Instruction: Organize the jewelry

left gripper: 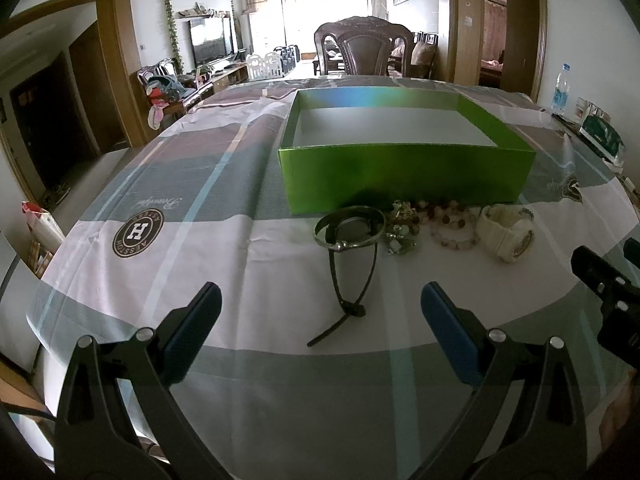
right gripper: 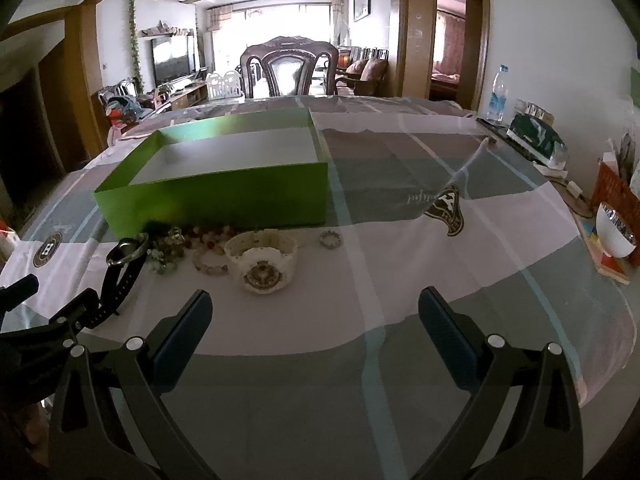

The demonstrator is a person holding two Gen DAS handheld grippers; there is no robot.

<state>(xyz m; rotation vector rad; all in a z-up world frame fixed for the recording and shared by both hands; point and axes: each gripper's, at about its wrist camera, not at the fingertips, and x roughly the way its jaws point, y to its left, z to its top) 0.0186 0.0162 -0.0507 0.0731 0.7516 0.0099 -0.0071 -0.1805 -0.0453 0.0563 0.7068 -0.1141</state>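
An open green box (left gripper: 404,176) (right gripper: 216,196) with a white, empty floor stands on the table. In front of it lie a black-strapped watch (left gripper: 352,236) (right gripper: 124,264), a silver bangle (left gripper: 320,232), a green bead cluster (left gripper: 402,232) (right gripper: 164,252), pink bead bracelets (left gripper: 452,232) (right gripper: 210,252), a white watch (left gripper: 508,232) (right gripper: 264,260) and a small ring (right gripper: 331,239). My left gripper (left gripper: 320,304) is open and empty, short of the black watch. My right gripper (right gripper: 316,308) is open and empty, to the right of the white watch.
The table carries a checked cloth (left gripper: 200,200) with logos. A dark wooden chair (left gripper: 364,48) stands at the far side. A water bottle (right gripper: 498,94), a green pouch (right gripper: 536,138), a white bowl (right gripper: 614,236) and a red basket (right gripper: 612,192) sit along the right edge.
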